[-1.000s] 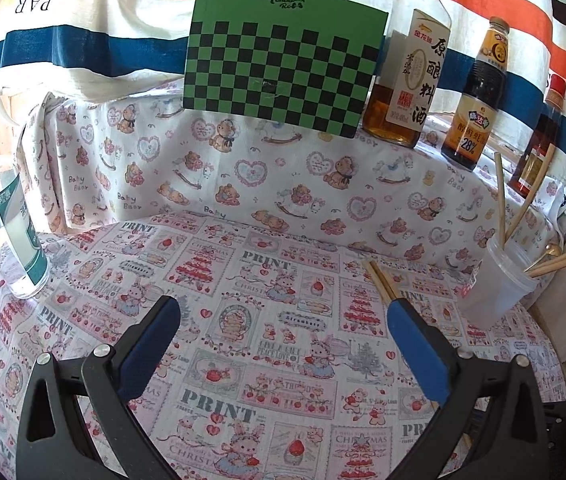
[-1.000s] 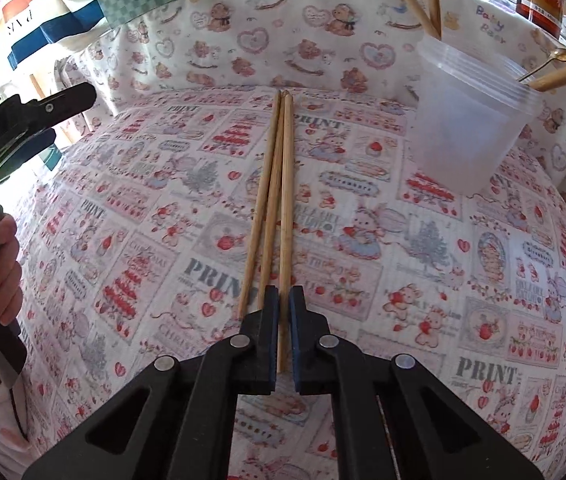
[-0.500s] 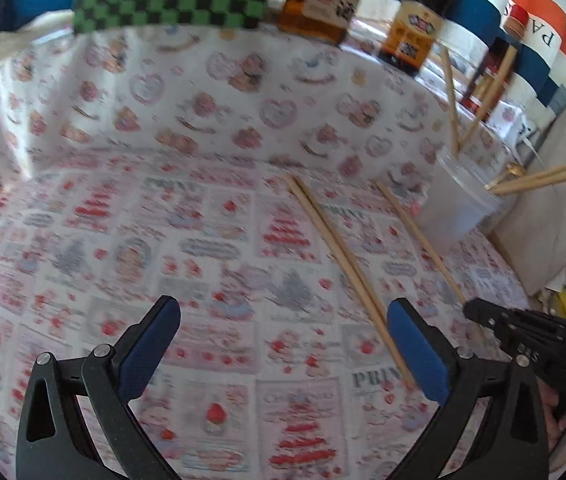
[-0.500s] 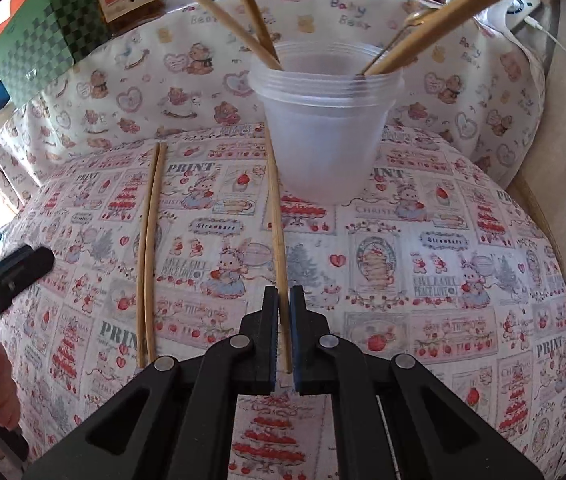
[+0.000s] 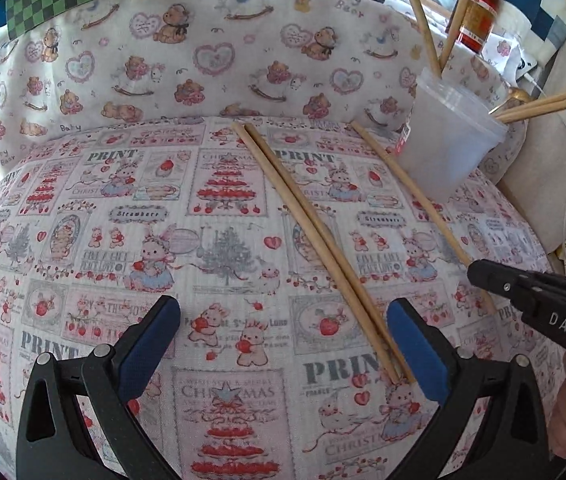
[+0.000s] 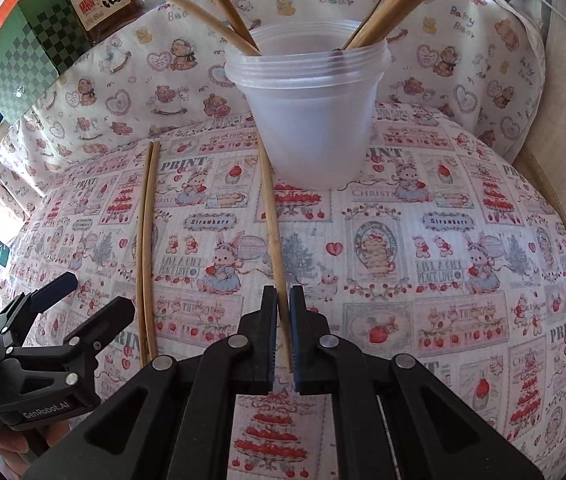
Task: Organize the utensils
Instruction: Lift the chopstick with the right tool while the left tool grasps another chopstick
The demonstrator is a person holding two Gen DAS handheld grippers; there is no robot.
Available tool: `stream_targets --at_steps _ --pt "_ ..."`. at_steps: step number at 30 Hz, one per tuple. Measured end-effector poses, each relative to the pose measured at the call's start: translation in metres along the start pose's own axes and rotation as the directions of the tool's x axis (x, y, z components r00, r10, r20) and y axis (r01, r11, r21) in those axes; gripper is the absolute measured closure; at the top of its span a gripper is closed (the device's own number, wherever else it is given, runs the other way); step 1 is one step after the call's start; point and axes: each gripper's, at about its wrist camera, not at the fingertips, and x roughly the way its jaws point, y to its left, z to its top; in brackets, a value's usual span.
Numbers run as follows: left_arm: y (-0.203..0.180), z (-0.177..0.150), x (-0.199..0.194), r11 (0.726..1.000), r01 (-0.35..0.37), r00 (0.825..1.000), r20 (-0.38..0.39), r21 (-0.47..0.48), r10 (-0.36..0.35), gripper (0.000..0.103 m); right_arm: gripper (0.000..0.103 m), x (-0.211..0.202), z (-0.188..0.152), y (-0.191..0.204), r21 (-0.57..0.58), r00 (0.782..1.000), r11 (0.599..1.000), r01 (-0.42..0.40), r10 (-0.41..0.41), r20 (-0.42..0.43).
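Both grippers are swinging toward the cup (image 6: 315, 120): I am holding the right gripper (image 6: 281, 312) pinching one chopstick (image 6: 273, 232) at its base, while the left gripper (image 5: 283, 344), jaws spread, is nearing the pair (image 5: 315, 236) lying on the cloth (image 5: 123, 220).
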Motion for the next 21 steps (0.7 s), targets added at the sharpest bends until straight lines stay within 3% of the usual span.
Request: stream_targets --at_steps 2,8,12,17,21 --pt "-0.005 -0.002 0.007 0.998 -0.051 0.999 0.004 0.043 0.051 0.0 0.097 -0.001 0.0 0.001 -0.006 1.0 1.0 0.004 -0.004 0.002" --pt "-0.011 -0.005 0.009 0.995 -0.061 0.998 0.006 0.078 0.061 0.0 0.096 -0.002 0.0 -0.001 -0.001 1.0 1.0 0.021 -0.021 -0.005" --pt "-0.004 -0.005 0.009 0.996 -0.069 0.998 0.003 0.065 0.069 0.0 0.084 0.0 0.0 -0.002 0.003 1.0 1.0 0.024 -0.024 -0.016" --pt "0.008 -0.004 0.003 0.989 -0.135 0.991 0.024 0.062 0.134 0.025 0.084 -0.004 0.001 -0.003 0.005 1.0 1.0 0.019 -0.019 -0.004" --pt "0.026 -0.001 0.002 0.989 -0.147 0.989 0.018 0.033 0.146 0.037 0.084 -0.008 0.002 -0.006 0.011 1.0 1.0 0.014 -0.014 0.003"
